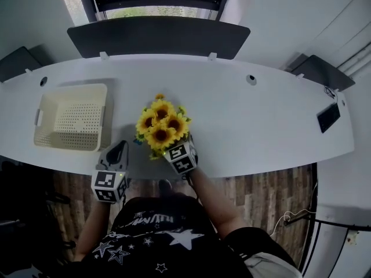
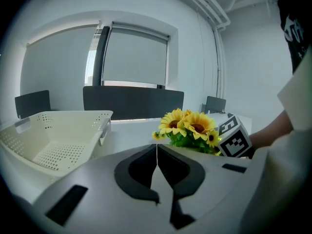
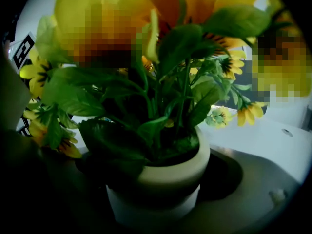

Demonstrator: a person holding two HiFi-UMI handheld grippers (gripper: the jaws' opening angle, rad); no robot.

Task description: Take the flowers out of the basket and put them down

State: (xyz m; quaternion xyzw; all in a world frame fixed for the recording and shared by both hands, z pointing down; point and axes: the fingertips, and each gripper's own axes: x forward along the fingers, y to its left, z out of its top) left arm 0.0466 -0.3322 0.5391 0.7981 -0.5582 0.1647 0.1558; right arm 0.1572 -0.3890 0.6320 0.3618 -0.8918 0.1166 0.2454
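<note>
A bunch of yellow sunflowers (image 1: pixel 162 126) stands in a small white pot (image 3: pixel 165 179) over the white table (image 1: pixel 261 126), near its front edge. My right gripper (image 1: pixel 184 146) reaches in from the front with its jaws on either side of the pot, shut on it. I cannot tell whether the pot rests on the table. The cream perforated basket (image 1: pixel 104 117) is empty and sits to the left. My left gripper (image 1: pixel 117 153) hovers at the table's front edge between the basket and the flowers (image 2: pixel 190 126), shut, with nothing in it.
A dark chair back (image 1: pixel 156 36) stands behind the table under the window. Two more dark chairs are at the far corners. A black box (image 1: pixel 328 117) lies at the table's right end. The person's torso is just below the front edge.
</note>
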